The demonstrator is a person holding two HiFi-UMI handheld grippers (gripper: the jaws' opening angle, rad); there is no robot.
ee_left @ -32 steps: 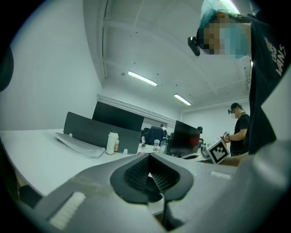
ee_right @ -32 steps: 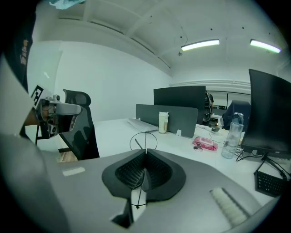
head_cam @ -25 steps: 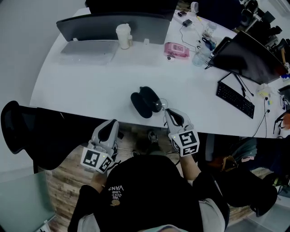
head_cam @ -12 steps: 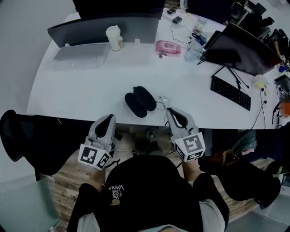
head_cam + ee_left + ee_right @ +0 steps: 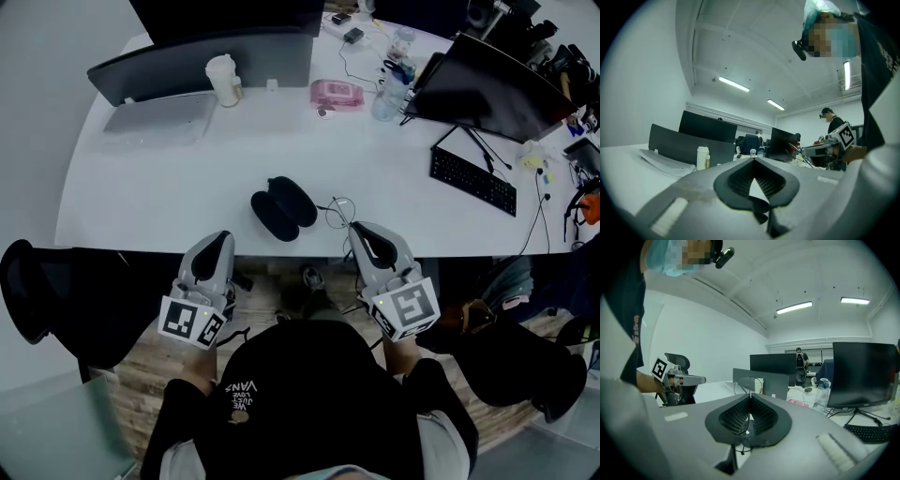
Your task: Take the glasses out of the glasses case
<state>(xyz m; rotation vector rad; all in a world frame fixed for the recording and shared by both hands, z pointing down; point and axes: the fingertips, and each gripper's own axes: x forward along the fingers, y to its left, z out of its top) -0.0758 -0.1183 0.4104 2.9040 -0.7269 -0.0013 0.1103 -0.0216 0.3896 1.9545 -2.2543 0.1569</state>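
The black glasses case (image 5: 281,208) lies open on the white table (image 5: 141,202), near its front edge. Just right of it are the thin wire-framed glasses (image 5: 338,212), held at the table edge by my right gripper (image 5: 354,229). In the right gripper view the jaws (image 5: 750,397) are shut on the frame and a round lens (image 5: 748,386) stands up above the tips. My left gripper (image 5: 222,238) is at the table's front edge, left of the case. It is shut with nothing in it, as the left gripper view (image 5: 753,159) shows.
At the back stand a dark screen (image 5: 202,61), a white cup (image 5: 223,79), a pink pack (image 5: 336,94) and a bottle (image 5: 386,98). A monitor (image 5: 487,84) and keyboard (image 5: 472,181) are at the right. A black chair (image 5: 28,281) stands at the left. Another person (image 5: 802,363) stands far off.
My right gripper has drawn back toward the table's front edge with the glasses, widening the gap to the case. The left gripper has stayed at the edge.
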